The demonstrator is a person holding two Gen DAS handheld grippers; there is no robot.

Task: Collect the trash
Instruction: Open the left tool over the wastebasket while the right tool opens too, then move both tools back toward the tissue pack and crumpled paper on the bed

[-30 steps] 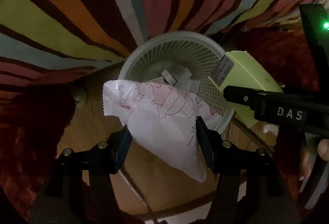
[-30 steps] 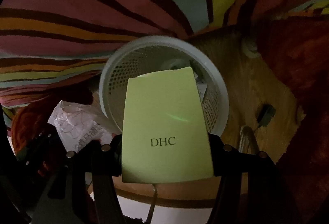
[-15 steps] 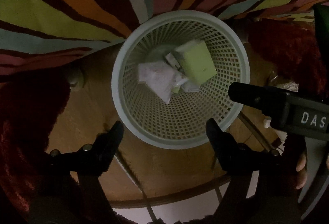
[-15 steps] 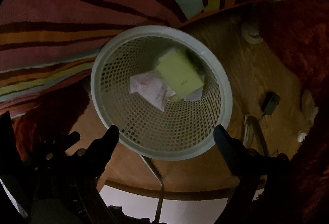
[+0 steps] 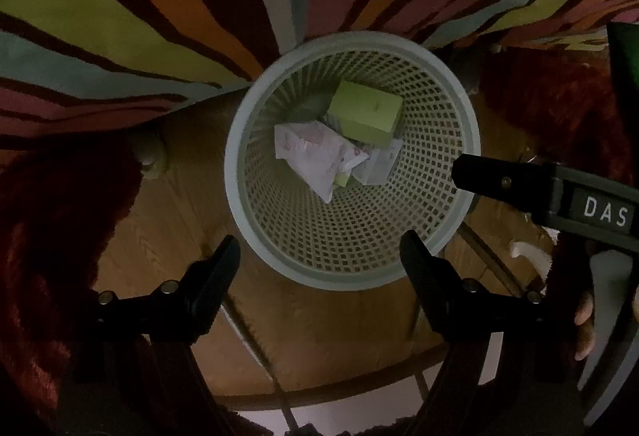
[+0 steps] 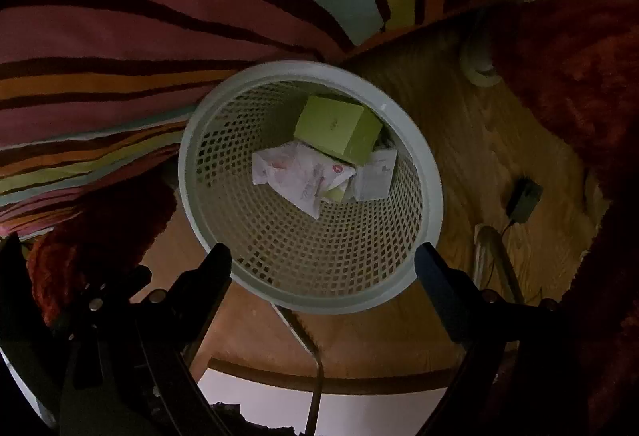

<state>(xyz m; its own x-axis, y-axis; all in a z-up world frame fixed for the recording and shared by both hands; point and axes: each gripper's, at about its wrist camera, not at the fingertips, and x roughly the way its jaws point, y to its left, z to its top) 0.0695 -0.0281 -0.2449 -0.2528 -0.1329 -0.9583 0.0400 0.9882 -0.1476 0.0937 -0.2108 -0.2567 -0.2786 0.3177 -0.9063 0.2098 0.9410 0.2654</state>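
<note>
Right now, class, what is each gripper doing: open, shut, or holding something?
Left gripper: open, holding nothing, above the basket.
Right gripper: open, holding nothing, above the same basket.

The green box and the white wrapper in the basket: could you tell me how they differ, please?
The green box is a plain, rigid block with flat faces and sharp edges; the white wrapper is soft, crumpled and printed with pink marks. The green box lies toward the far side of the basket, while the white wrapper sprawls nearer the middle, tapering to a point. Both rest loose at the bottom, with neither gripper holding them.
</note>
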